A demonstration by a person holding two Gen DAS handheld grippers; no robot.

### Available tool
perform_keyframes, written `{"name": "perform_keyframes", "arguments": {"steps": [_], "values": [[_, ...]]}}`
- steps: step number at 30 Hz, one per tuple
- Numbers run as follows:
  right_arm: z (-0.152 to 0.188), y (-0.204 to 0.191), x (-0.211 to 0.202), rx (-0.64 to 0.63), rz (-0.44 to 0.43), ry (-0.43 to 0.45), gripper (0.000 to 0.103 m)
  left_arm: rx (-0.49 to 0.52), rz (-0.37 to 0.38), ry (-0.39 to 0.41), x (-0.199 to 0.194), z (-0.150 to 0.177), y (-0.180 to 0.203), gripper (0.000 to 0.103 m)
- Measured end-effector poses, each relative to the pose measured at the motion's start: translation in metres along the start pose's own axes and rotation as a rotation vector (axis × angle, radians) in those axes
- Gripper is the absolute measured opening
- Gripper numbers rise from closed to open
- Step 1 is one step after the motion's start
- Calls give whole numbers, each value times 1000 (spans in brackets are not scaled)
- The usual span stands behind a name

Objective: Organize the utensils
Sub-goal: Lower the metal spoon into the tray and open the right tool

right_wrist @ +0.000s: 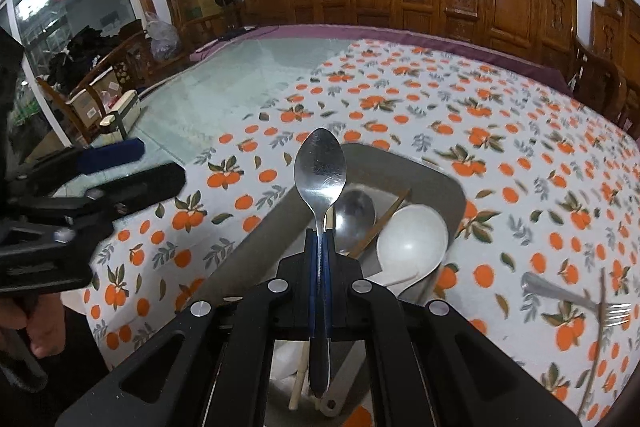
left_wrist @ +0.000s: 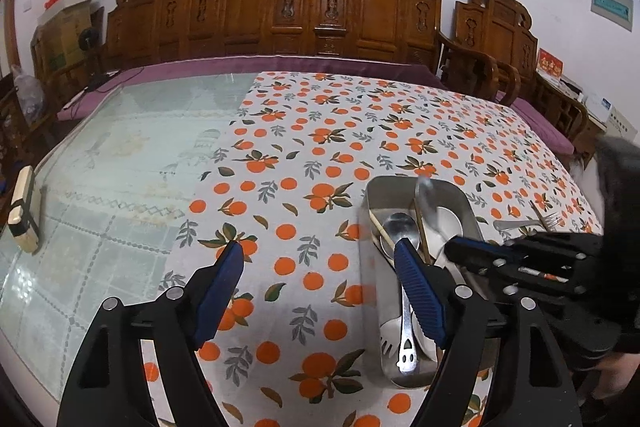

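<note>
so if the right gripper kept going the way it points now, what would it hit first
Probably the metal tray. The right gripper is shut on a steel spoon and angled down over the tray, so the spoon's bowl would likely meet the utensils inside, perhaps the other metal spoon. Depth is hard to judge.

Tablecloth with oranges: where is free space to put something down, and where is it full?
The tablecloth is bare left of and beyond the metal tray, up to the glass tabletop, itself bare apart from a small box at its left edge. Crowded: the tray with spoons and chopsticks, and the strip right of it, where a fork and a chopstick lie.
</note>
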State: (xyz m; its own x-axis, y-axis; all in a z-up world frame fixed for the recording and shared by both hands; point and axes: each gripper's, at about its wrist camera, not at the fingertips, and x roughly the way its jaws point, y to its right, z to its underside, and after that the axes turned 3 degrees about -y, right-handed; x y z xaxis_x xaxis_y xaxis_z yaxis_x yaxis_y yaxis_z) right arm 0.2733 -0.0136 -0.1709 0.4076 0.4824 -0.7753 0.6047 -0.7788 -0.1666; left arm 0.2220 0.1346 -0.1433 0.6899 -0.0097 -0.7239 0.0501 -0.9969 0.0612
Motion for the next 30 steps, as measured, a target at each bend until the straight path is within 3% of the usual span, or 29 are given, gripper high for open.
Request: {"name": "perform_keyframes", "arguments": {"steps": [6, 20, 23, 30], "values": [[11, 1, 23, 22, -7, -50, 4, -1, 0, -7, -1, 1, 1, 74], [-2, 7, 27, 27, -29, -38, 6, 0, -2, -11, -1, 1, 2, 74], [1, 12, 21, 29, -58, -23, 7, 4, 2, -10, -1, 1, 4, 74], [13, 30, -19, 7, -30, 28, 7, 15, 22, -12, 1, 1, 19, 74]]}}
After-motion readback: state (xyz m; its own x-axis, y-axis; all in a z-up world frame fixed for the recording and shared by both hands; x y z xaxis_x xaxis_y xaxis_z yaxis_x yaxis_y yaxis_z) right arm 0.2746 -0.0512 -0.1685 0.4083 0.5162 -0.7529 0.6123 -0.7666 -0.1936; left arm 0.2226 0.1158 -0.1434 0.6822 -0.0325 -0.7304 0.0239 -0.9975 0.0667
